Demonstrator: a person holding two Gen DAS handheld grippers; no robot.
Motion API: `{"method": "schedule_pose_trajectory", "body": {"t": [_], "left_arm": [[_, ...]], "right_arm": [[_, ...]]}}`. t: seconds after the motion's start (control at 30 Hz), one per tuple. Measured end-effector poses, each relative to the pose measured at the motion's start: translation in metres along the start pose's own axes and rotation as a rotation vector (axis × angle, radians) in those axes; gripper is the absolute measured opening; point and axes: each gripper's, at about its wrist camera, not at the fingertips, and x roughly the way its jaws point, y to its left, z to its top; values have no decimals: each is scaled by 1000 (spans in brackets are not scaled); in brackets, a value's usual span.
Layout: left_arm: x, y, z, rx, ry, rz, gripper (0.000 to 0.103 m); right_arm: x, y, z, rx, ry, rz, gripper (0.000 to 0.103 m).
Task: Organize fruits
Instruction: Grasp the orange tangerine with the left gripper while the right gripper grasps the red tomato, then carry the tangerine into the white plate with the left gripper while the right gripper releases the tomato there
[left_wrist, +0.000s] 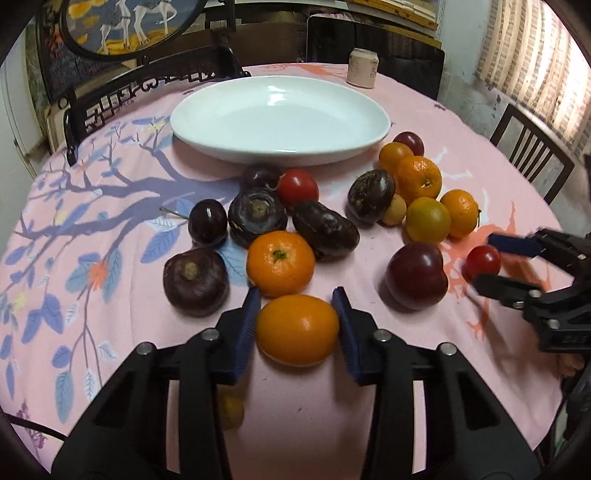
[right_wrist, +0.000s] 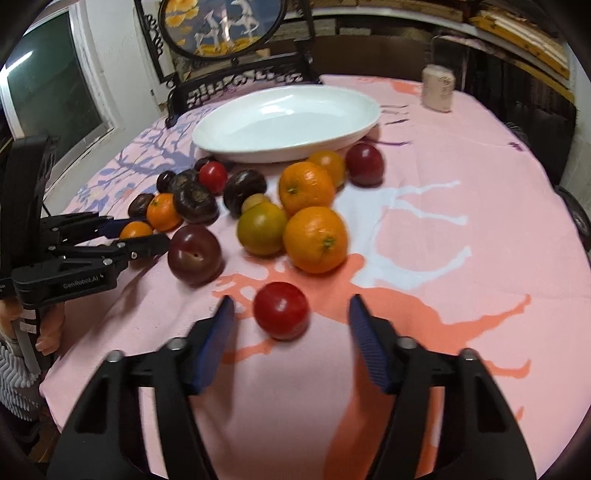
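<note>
Basically nothing is sorted yet: the white oval plate (left_wrist: 373, 122) is bare, and every fruit sits on the pink tablecloth (left_wrist: 110, 314).

Left gripper (left_wrist: 297, 325): jaws straddle a small orange fruit (left_wrist: 297, 329) at 6 o'clock of the pile. The pads look to be at or nearly at its sides; I can't tell whether they're clamped. The fruit looks to rest on the cloth, not lifted.

Right gripper (right_wrist: 291, 317): jaws wide, a small red tomato (right_wrist: 281, 309) between them with clear gaps on both sides. Nothing held.

Layout from the left wrist view, plate at 12 o'clock:
- Centre cluster just in front of the plate: dark purple fruits (left_wrist: 257, 215), a red tomato (left_wrist: 297, 187), a dark cherry (left_wrist: 207, 221), a mandarin (left_wrist: 280, 263).
- Cluster at 2 o'clock: mandarins (left_wrist: 419, 179), a greenish-orange one (left_wrist: 428, 220), a dark fruit (left_wrist: 371, 195), a small red plum (left_wrist: 409, 143).
- A large plum (left_wrist: 415, 275) lies alone at 4 o'clock, near the right gripper's tomato.
- A pale can (left_wrist: 362, 68) stands behind the plate; unrelated, I'd guess.

My read on progress: zero, first picks just starting. Remaining: about sixteen pieces to move, presumably onto the plate or into groups by type; the task line doesn't say which. Both grippers are lined up on near-edge fruit, so closing and lifting come next.
</note>
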Motion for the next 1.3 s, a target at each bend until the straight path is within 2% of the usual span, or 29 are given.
{"method": "schedule_pose_trajectory", "body": {"t": [0.17, 0.33, 0.5, 0.67, 0.77, 0.83, 0.97, 1.0, 1.03, 1.07, 1.23, 1.27, 1.3], "left_arm": [[-2, -1, -1, -1, -13, -5, 41], [-11, -5, -2, 6, -38, 4, 41], [-26, -7, 7, 12, -77, 1, 41], [-31, -7, 60, 10, -126, 13, 41], [-14, -2, 96, -15, -127, 30, 41], [2, 3, 109, -32, -111, 53, 41], [40, 19, 119, -97, -49, 32, 43], [42, 20, 118, -98, -52, 29, 48], [42, 21, 117, -95, -61, 44, 51], [41, 21, 116, -89, -69, 58, 59], [21, 21, 112, -60, -132, 82, 67], [18, 22, 111, -59, -144, 94, 72], [14, 23, 109, -59, -161, 113, 77]], "right_arm": [[2, -3, 2, 19, 5, 22, 32], [1, -5, 1, 29, -1, 27, 30], [-19, -8, 12, 38, -63, 18, 30], [-29, -8, 73, 45, -135, 6, 30], [-1, -9, 121, 68, -146, -21, 30], [22, -8, 141, 89, -128, -26, 31], [67, -12, 158, 118, -78, -20, 31], [73, -13, 158, 113, -69, -28, 32], [76, -11, 158, 103, -57, -27, 41], [77, -12, 157, 90, -55, -26, 45], [51, -20, 148, 102, -168, -9, 48], [38, -23, 145, 121, -219, -1, 65], [27, -25, 143, 132, -257, -7, 74]]}}
